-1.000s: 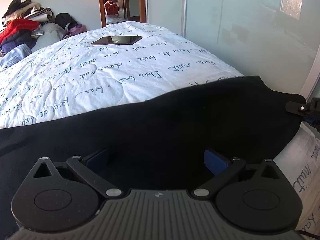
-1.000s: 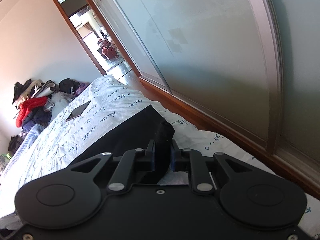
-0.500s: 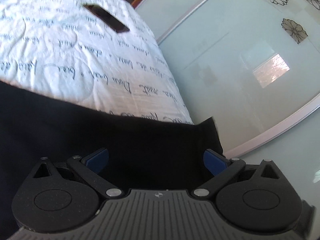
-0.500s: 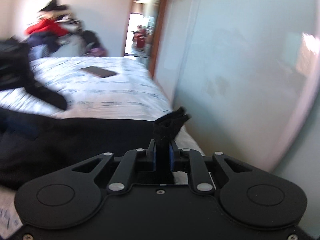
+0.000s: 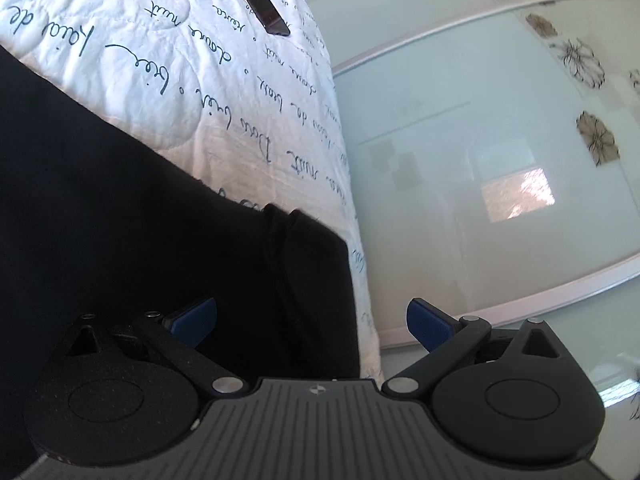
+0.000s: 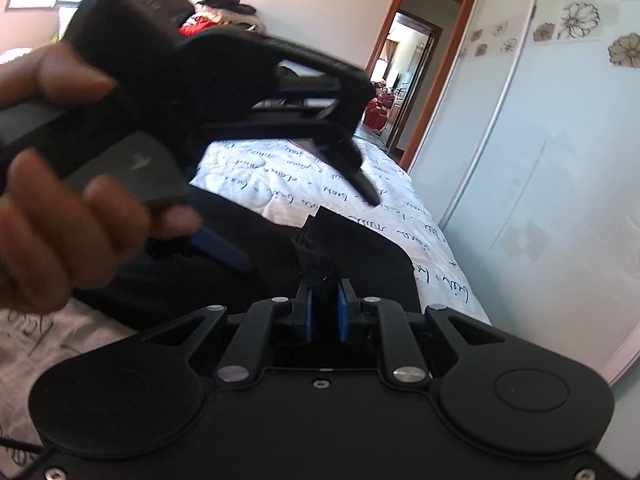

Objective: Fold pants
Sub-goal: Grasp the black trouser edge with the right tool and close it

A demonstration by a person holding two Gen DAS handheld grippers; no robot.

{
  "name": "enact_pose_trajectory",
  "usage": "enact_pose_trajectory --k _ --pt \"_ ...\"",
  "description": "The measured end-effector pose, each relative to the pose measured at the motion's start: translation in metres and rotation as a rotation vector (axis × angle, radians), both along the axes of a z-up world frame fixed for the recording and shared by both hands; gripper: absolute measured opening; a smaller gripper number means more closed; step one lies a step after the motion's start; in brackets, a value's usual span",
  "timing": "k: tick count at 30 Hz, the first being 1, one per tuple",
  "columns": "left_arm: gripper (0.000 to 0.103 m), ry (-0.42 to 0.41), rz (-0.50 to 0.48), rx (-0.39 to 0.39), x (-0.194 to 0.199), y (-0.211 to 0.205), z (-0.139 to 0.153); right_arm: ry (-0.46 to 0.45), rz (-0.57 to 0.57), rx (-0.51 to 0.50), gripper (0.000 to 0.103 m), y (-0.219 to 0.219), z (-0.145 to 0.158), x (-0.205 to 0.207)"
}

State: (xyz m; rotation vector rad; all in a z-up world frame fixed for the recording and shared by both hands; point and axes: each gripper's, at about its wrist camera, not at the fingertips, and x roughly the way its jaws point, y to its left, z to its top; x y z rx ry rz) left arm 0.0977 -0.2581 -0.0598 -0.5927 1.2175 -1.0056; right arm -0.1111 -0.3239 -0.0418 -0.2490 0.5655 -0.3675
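Note:
Black pants (image 5: 120,220) lie spread over the white quilt with script print (image 5: 200,80); their edge ends near the bed's right side. My left gripper (image 5: 312,320) hovers open just above the pants' edge, its blue pads (image 5: 192,316) wide apart with nothing pinched. My right gripper (image 6: 325,308) is shut on a bunched corner of the pants (image 6: 320,256), which sticks up between its blue pads. In the right wrist view a hand (image 6: 48,232) holds the left gripper close ahead, its fingers (image 6: 362,186) spread over the pants (image 6: 360,264).
A dark flat tablet (image 5: 256,0) lies farther up the bed. Frosted sliding wardrobe doors (image 5: 480,160) run close along the bed's right side. A wooden doorway (image 6: 408,80) and a pile of clothes (image 6: 224,12) stand at the far end.
Both grippers have rolled and swung sideways. The right gripper carried its pinched corner across the bed toward the left one, which now fills the upper left of the right wrist view.

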Motion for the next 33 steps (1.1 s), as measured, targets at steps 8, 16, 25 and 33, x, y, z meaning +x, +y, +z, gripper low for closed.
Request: enact_pose_trajectory --k 8,16,25,33 --pt "0.080 0.043 -0.011 -0.040 0.009 -0.018 -0.009 0.027 0.004 -0.041 0.014 0.006 -0.007 0.009" --pt "0.052 0.028 -0.044 -0.042 0.006 -0.023 -0.014 0.017 -0.029 -0.063 0.027 0.011 -0.016 0.011" --pt "0.045 -0.013 -0.048 -0.022 0.003 -0.022 -0.013 -0.049 -0.027 -0.040 0.007 0.006 -0.011 0.003" --pt "0.085 0.060 -0.037 -0.068 0.008 -0.010 -0.008 -0.177 -0.071 0.146 0.007 -0.012 0.013 -0.010"
